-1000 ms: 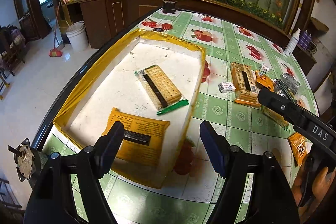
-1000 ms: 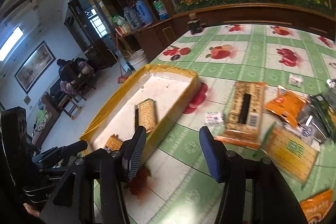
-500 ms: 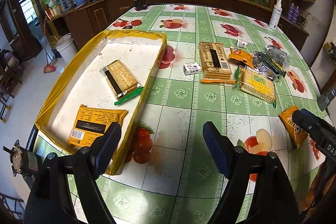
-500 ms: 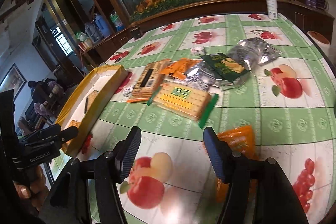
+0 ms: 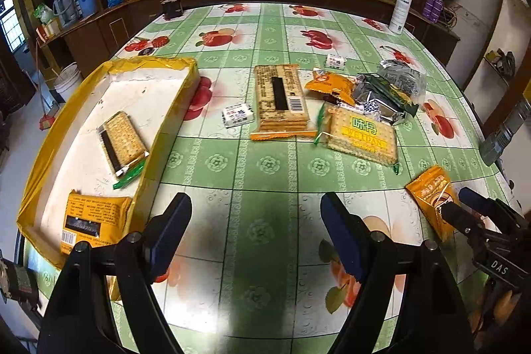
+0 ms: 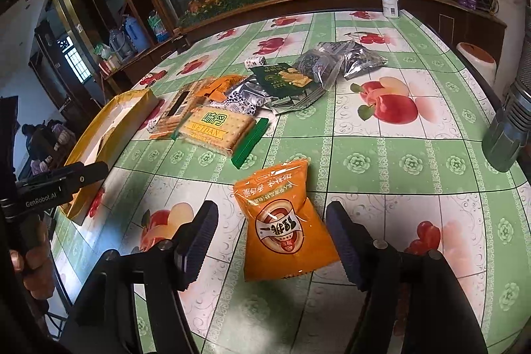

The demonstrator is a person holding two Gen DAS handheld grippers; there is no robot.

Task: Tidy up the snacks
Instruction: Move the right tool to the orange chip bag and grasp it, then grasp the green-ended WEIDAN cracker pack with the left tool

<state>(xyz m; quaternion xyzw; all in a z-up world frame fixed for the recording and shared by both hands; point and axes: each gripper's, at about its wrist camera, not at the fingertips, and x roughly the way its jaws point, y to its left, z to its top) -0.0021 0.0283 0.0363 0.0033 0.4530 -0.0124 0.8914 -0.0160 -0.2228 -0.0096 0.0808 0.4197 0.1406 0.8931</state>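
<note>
A yellow-rimmed white tray (image 5: 46, 134) at the left holds a cracker pack (image 5: 121, 139) and an orange pack (image 5: 89, 221). Loose snacks lie mid-table: a long cracker pack (image 5: 280, 98), a WEIDAN cracker pack (image 5: 361, 133), a small white candy (image 5: 237, 115), and green and silver bags (image 5: 388, 88). Nearer the front lies an orange packet (image 6: 282, 221). My right gripper (image 6: 272, 214) straddles it, jaws opening, pads clear of it on both sides. My left gripper (image 5: 255, 214) hovers open over bare tablecloth right of the tray, with nothing between its fingers.
A white spray bottle (image 5: 401, 8) and a dark jar (image 5: 172, 7) stand at the table's far edge, before a wooden cabinet with an aquarium. A grey cylinder (image 6: 507, 134) hangs at the right. A hand (image 6: 33, 267) holds the left gripper.
Both grippers swung right, away from the tray. The right one came over the orange packet and its jaws spread wider. The left one left the tray's near corner for open tablecloth.
</note>
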